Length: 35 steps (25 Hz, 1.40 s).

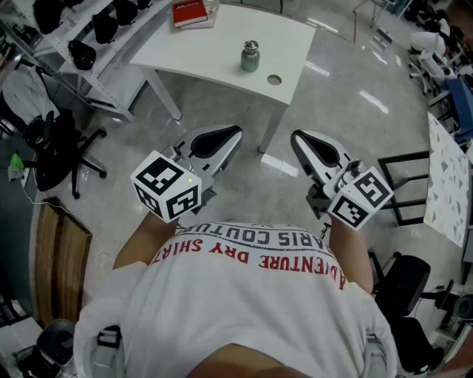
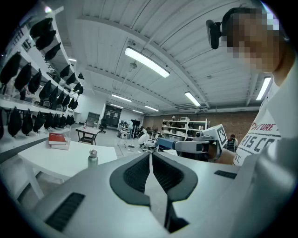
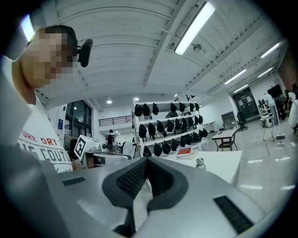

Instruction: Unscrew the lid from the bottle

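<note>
The shirt reads "ADVENTURE DRY SHIRT". The left gripper and right gripper are closed, empty, well apart from the bottle.

A white desk stands on a glossy grey floor, with a red book at its far left corner. Left of the desk runs a white rack hung with black bags. A black office chair stands near the rack, beside a wooden board. A black frame stands on the floor at the right. Overhead, long strip lights cross a white ribbed ceiling. A brick wall and open shelves close the far end
</note>
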Available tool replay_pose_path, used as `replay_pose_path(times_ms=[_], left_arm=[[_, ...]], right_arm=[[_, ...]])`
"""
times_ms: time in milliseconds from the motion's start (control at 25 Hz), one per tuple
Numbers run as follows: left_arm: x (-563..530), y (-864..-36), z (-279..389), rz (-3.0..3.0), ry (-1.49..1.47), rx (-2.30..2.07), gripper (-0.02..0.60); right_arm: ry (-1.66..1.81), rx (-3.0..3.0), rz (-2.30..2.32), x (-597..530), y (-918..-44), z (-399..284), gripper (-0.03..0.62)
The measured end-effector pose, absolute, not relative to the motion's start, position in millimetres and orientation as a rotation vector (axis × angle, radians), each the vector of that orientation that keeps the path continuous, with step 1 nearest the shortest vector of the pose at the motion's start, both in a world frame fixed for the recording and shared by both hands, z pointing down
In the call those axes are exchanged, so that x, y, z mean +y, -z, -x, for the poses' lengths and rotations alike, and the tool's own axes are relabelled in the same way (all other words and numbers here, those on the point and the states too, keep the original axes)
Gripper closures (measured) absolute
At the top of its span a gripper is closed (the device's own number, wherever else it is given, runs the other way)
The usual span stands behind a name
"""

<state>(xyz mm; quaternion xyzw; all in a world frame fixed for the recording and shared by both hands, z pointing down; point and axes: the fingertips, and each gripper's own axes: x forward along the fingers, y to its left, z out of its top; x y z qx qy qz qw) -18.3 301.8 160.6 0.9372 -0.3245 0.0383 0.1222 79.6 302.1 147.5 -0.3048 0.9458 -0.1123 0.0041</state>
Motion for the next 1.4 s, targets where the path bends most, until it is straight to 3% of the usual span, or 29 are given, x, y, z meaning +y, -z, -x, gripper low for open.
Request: replay_pose_path(times_ms=[280, 320, 480, 560, 680, 800, 1000, 1400], left_arm=[[298.9, -161.6, 35.4, -2.736, -0.136, -0.983, 0.540], [298.5, -164.0, 38.7, -2.732, -0.144, -0.980, 0.540], [299.4, -170.2, 53.8, -2.721, -0.129, -0.955, 0.538], [299.9, -172.5, 62.0, -2.722, -0.125, -0.962, 0.538], [301.5, -180.6, 72.5, -2.723, -0.143, -0.966, 0.530], [298.9, -188.9, 81.1, -2.720, -0.152, -0.964, 0.416], [288.8, -206.4, 77.9, -2.734, -0.224, -0.933, 0.289], [209.7, -241.3, 65.3, -2.725, -0.316, -0.933, 0.232]], right_arm=[[0.292, 2.973, 1.065, 295.5, -147.4, -72.7, 0.565], [0.286, 2.971, 1.084, 294.0, -148.2, -71.6, 0.542], [0.236, 2.959, 1.129, 291.7, -149.4, -64.8, 0.304], [0.204, 2.965, 1.166, 289.7, -152.0, -62.1, 0.279], [0.195, 2.977, 1.190, 288.6, -158.2, -57.1, 0.260], [0.199, 2.978, 1.211, 283.9, -163.4, -54.4, 0.249], [0.256, 2.951, 1.236, 269.3, -174.2, -60.7, 0.244], [0.318, 2.966, 1.286, 180.0, -209.0, -72.5, 0.240]])
